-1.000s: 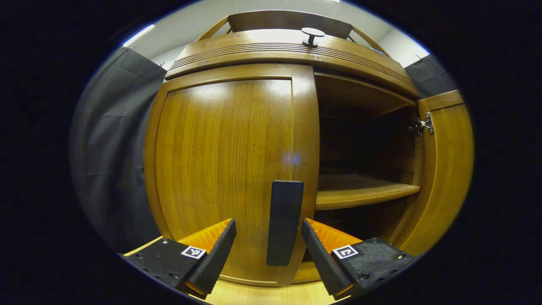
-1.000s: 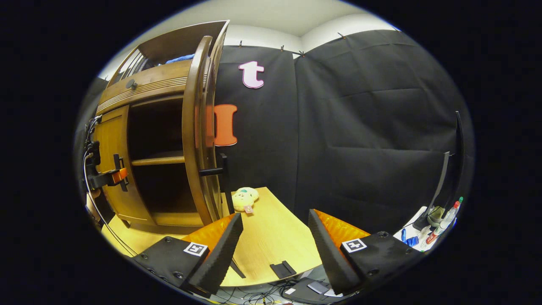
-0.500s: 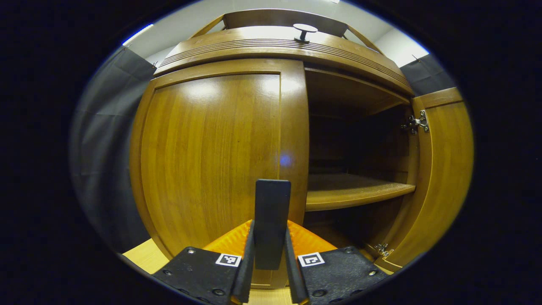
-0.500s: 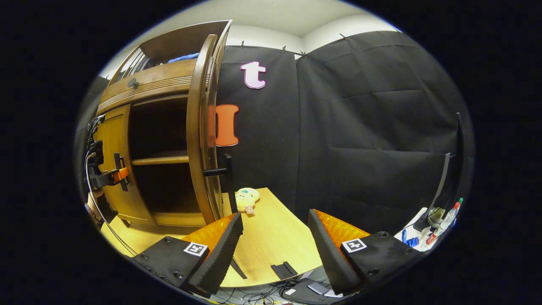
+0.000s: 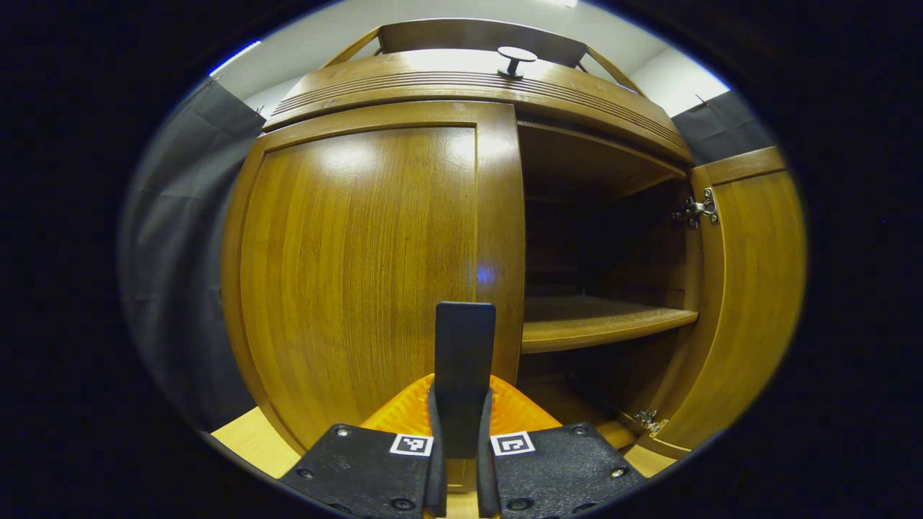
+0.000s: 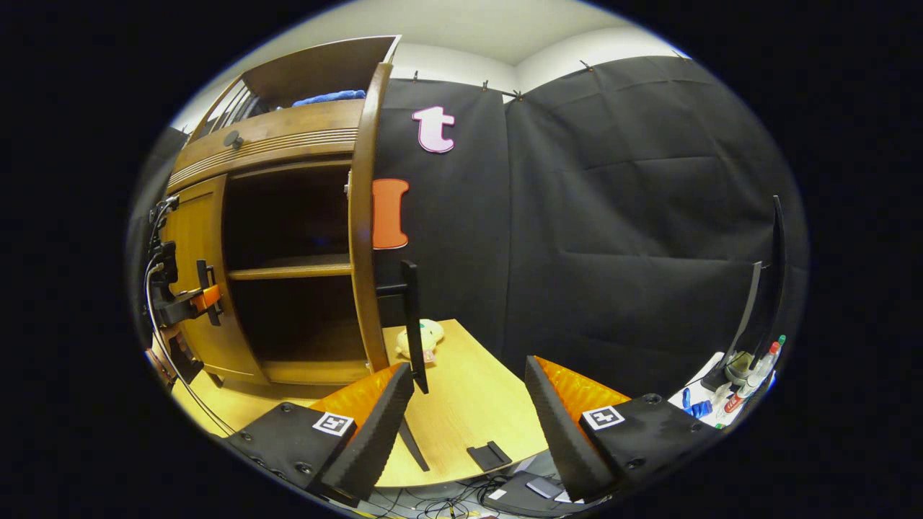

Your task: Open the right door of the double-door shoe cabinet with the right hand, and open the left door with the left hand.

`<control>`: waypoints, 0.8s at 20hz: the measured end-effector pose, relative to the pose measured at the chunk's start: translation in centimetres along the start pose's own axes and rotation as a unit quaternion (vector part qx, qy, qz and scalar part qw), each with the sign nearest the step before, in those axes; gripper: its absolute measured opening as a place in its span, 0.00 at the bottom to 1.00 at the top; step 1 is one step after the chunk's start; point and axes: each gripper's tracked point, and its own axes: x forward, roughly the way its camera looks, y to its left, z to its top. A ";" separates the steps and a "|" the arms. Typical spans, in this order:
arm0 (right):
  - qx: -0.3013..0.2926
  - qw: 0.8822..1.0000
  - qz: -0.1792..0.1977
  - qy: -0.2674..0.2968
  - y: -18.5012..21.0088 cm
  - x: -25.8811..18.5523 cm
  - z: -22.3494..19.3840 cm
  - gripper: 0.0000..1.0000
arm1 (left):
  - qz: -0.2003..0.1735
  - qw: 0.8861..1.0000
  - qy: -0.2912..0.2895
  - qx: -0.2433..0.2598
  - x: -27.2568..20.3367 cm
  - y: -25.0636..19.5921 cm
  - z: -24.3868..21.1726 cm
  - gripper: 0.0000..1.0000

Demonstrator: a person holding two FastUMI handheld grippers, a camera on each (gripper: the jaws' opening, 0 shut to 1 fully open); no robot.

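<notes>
Now the left gripper (image 5: 454, 468) clamps the left door's handle (image 5: 464, 375) ready to pull; right gripper (image 6: 469, 411) hangs wide, right door (image 6: 363, 238) open

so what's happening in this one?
A person is opening a double-door shoe cabinet with two handheld grippers. The right door is already swung wide, showing a shelf inside. The left gripper has its fingers shut on the left door's handle; the left door looks closed. The right gripper is open, off to the side over the table.
</notes>
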 end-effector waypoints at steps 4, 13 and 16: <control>0.001 1.000 0.000 -0.001 1.3 -1.0 0.0 0.99 | -0.021 1.000 0.008 -0.008 -1.9 0.2 0.2 0.11; -0.005 1.000 -0.005 -0.011 4.4 -2.7 0.2 0.99 | -0.044 0.999 0.003 -0.027 -5.8 1.1 0.4 0.12; -0.001 1.000 -0.003 -0.012 5.7 -3.0 0.2 0.99 | -0.045 0.998 0.002 -0.033 -7.1 1.6 0.5 0.12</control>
